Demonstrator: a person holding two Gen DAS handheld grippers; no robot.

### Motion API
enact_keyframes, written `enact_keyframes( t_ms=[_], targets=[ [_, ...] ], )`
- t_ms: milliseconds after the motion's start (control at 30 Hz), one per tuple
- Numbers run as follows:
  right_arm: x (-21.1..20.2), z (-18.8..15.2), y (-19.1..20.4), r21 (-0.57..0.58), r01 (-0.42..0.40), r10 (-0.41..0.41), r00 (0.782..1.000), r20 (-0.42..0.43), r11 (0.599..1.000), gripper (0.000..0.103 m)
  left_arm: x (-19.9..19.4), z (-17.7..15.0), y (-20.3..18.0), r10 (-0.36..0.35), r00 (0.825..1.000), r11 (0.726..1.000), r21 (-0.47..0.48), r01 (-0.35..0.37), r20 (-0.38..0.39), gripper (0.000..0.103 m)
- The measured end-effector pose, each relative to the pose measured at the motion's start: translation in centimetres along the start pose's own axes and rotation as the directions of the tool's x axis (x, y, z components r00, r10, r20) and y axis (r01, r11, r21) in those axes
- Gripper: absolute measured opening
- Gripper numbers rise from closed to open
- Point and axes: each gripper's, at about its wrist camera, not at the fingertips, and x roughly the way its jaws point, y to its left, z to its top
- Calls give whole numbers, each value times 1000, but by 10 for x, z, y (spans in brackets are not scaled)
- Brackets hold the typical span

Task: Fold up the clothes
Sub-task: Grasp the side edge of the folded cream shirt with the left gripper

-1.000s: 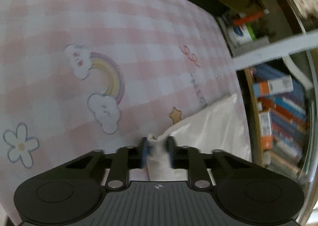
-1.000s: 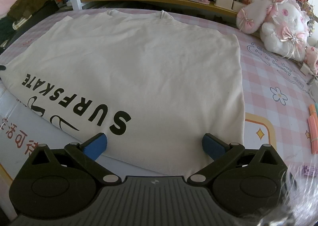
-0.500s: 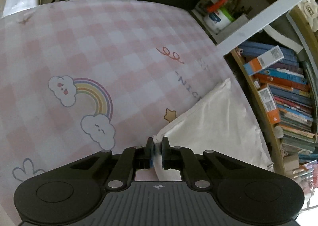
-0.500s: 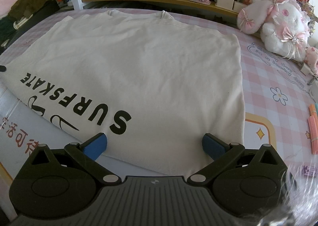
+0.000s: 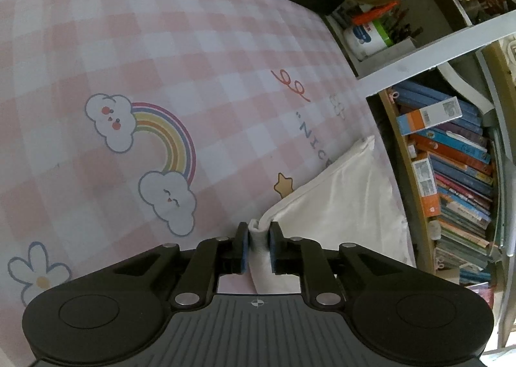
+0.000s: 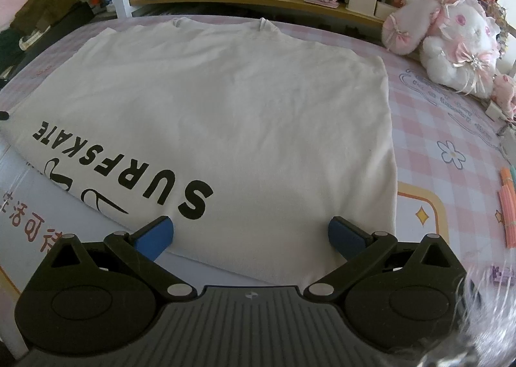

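- Cloth corner of the cream T-shirt (image 5: pixel 338 212) pinched in the left gripper (image 5: pixel 259 231); a small fold of fabric standing up between the blue pads and touching both.
- Jaws of that gripper nearly closed, with only the thickness of the fold between them; just been easing apart a little, fabric not let go.
- From the left wrist view: rest of the garment trailing off to the right of the pinched corner, lying on the pink checked tablecloth (image 5: pixel 193 44) near the printed star and beside the bookshelf (image 5: pixel 458 179).
- Rainbow-and-clouds print (image 5: pixel 154 154) on bare tablecloth to the left, well apart from the fabric.
- Right gripper (image 6: pixel 251 228) spread wide, holding nothing, hovering above the shirt's near edge with one finger on either side of it.
- From the right wrist view: T-shirt spread flat, collar at the far end by the shelf, black "SURFSKATE" lettering upside down near the left finger.
- Near left part of the shirt overlapping a white board with red characters (image 6: pixel 48 215).
- Pink-and-white plush toy (image 6: pixel 451 44) on the tablecloth at the far right, clear of the shirt.
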Motion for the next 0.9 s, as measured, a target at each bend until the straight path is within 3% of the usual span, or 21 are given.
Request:
enact_keyframes(
  t_ms=[200,433,700,900],
  targets=[
    [-7,5,3,69,31,-32,999,11,997,101,0,5,4,-27,999,999,32,28,-37,16],
    [-20,23,47,82,45,-52,995,90,996,101,5,19,8,-61,990,995,75,71,-129,17],
    [-25,38,99,110,154,-168,977,129,982,101,15,38,8,-86,962,980,151,128,-257,18],
    [-23,45,145,100,177,-188,975,121,979,101,24,48,10,-112,936,970,167,175,-333,18]
  ],
)
